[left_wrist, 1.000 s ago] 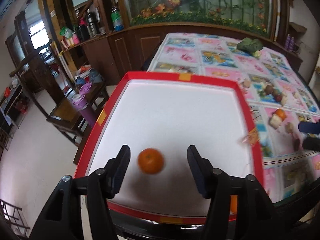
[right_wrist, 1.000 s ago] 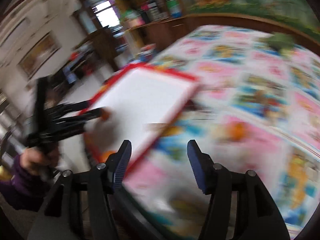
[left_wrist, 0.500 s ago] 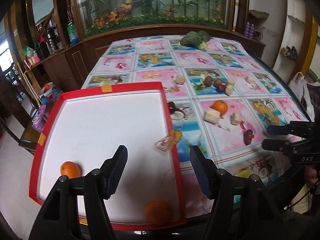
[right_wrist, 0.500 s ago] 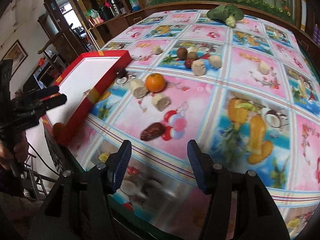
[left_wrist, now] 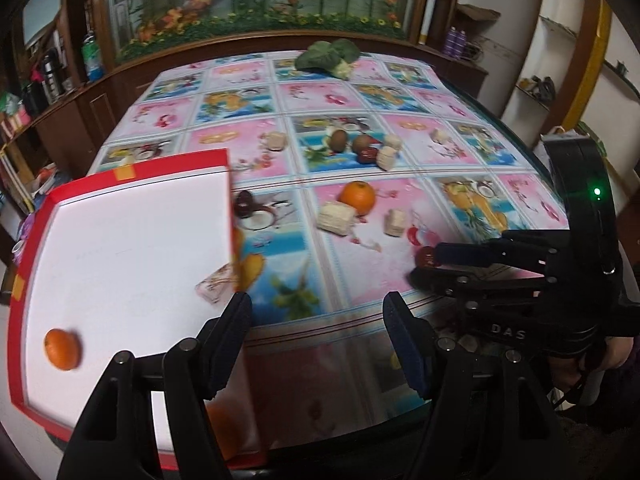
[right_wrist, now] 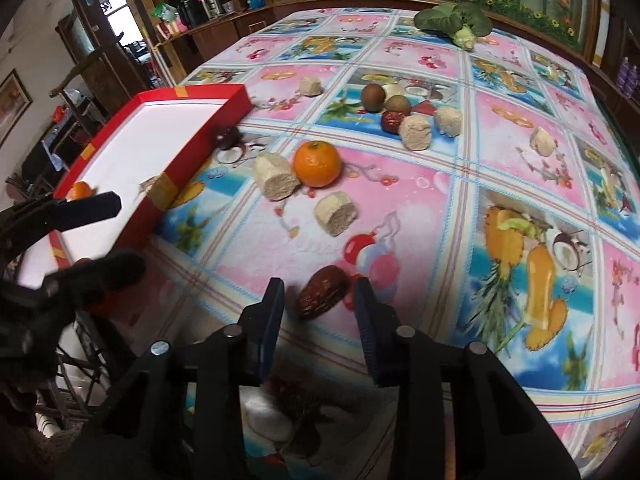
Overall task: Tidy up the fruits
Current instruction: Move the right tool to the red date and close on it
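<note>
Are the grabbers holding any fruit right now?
No, nothing is held. The left hand-held gripper is open and empty. The right hand-held gripper is open around the brown date, its fingers not yet closed on it.

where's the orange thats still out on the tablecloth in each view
Left wrist view: the orange sits just above centre, right of the red tray, touching a pale bread-like chunk.
Right wrist view: it is at centre-left, above the open right hand-held gripper.
Shared landmark: the same pale chunk lies beside it, and the red tray stands on its left.
</note>
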Available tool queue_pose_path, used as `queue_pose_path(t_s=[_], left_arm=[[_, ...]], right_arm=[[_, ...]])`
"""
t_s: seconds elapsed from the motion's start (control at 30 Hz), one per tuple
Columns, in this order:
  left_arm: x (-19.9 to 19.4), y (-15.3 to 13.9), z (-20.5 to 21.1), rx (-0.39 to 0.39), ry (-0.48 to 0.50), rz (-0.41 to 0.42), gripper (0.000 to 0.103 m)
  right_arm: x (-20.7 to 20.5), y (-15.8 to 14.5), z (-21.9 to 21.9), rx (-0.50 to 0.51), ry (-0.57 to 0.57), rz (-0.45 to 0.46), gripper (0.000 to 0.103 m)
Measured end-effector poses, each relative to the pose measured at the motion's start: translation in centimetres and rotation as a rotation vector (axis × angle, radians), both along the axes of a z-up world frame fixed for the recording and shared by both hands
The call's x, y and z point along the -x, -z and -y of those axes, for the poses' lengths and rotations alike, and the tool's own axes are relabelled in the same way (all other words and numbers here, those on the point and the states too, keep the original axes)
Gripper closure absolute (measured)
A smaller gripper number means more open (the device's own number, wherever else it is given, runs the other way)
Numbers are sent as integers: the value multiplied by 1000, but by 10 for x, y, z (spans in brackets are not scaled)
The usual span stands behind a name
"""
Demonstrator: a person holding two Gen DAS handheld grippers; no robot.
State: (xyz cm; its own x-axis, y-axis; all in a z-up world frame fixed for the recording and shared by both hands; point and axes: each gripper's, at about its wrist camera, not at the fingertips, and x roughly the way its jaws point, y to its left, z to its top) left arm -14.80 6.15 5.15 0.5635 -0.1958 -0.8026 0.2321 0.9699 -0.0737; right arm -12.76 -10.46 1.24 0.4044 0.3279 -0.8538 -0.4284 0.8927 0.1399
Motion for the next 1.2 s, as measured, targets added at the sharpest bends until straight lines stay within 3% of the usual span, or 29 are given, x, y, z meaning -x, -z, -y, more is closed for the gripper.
queue_pose_path(t_s=[0.2, 0.4, 0.77, 0.9, 0.97, 1.07, 1.2], left_arm=[[-21, 16, 8, -15, 15, -49, 35], [-33, 33, 0, 26, -2, -111, 36], [-55, 34, -28, -6, -60, -85, 36], [-66, 30, -38, 22, -69, -92, 36], [-71, 23, -36, -5, -72, -66, 36], [-85, 14, -31, -107, -72, -29, 36], [-106, 20, -26, -125, -40, -67, 38]], right_arm=[[-5, 0, 9, 11, 15, 6, 82], [-5, 0, 11, -1, 6, 11, 82], [-10, 0, 15, 2, 18, 25, 82], [-11, 0, 17, -7, 12, 24, 82], [-11, 0, 18, -14, 9, 24, 82], [-12, 1, 19, -24, 5, 23, 82], [-12, 1, 20, -37, 0, 22, 82]])
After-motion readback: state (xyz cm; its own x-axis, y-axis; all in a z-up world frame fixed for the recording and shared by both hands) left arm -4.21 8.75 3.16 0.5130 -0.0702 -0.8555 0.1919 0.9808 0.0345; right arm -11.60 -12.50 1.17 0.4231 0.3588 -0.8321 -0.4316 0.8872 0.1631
